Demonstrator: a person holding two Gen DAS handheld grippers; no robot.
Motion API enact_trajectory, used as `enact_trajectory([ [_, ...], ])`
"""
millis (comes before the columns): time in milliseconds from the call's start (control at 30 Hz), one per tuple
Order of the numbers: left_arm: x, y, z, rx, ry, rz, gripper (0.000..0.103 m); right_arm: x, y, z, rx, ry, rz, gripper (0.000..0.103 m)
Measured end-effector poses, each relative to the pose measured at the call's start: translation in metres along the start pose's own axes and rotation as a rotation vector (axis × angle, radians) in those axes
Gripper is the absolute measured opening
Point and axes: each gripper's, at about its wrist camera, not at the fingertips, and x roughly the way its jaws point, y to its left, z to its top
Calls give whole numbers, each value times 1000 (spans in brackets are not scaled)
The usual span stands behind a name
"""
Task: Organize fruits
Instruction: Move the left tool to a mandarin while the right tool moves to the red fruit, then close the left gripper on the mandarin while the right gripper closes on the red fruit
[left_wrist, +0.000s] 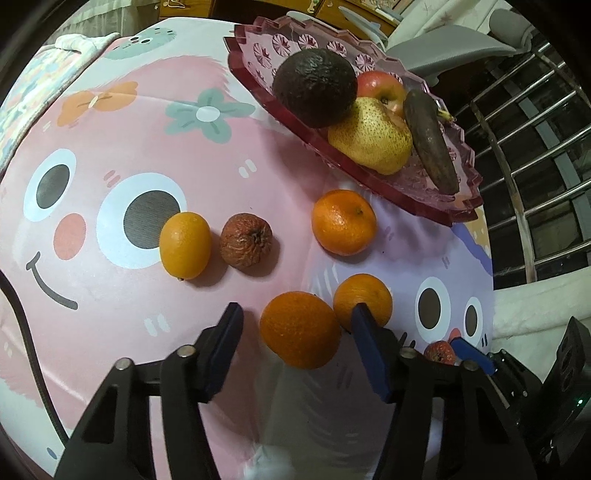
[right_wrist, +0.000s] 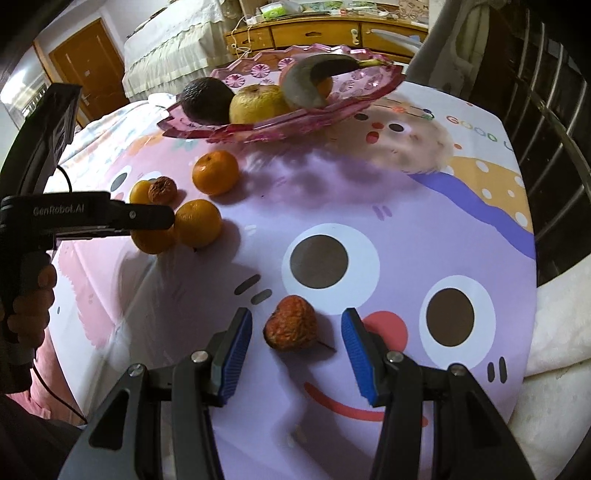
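My left gripper (left_wrist: 295, 314) is open around an orange (left_wrist: 300, 328) on the table, one finger on each side, not touching. A second orange (left_wrist: 364, 301) lies just behind the right finger. My right gripper (right_wrist: 297, 323) is open around a wrinkled red fruit (right_wrist: 290, 328), which also shows in the left wrist view (left_wrist: 439, 352). A pink glass plate (left_wrist: 255, 51) holds an avocado (left_wrist: 316, 86), a pear (left_wrist: 371, 136), an apple (left_wrist: 382, 88) and a dark banana (left_wrist: 430, 142). More fruit lies loose: an orange (left_wrist: 343, 221), a small orange (left_wrist: 184, 245) and a shrivelled brown fruit (left_wrist: 245, 240).
The table has a pink and purple cartoon cloth (right_wrist: 369, 206). A metal railing (left_wrist: 535, 147) stands to the right of the table. The left gripper's body (right_wrist: 88, 216) reaches in from the left in the right wrist view. A wooden cabinet (right_wrist: 314, 35) stands behind the plate.
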Motion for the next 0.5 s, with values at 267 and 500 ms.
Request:
enact_trajectory([
  [267,0,9,-4,-32,-1,-42,50,4,9,-2,-21,7,-6,42],
  [500,-2,9,-7,-38,-18,-63,41,4,14,-7,-34,15,-23,32],
])
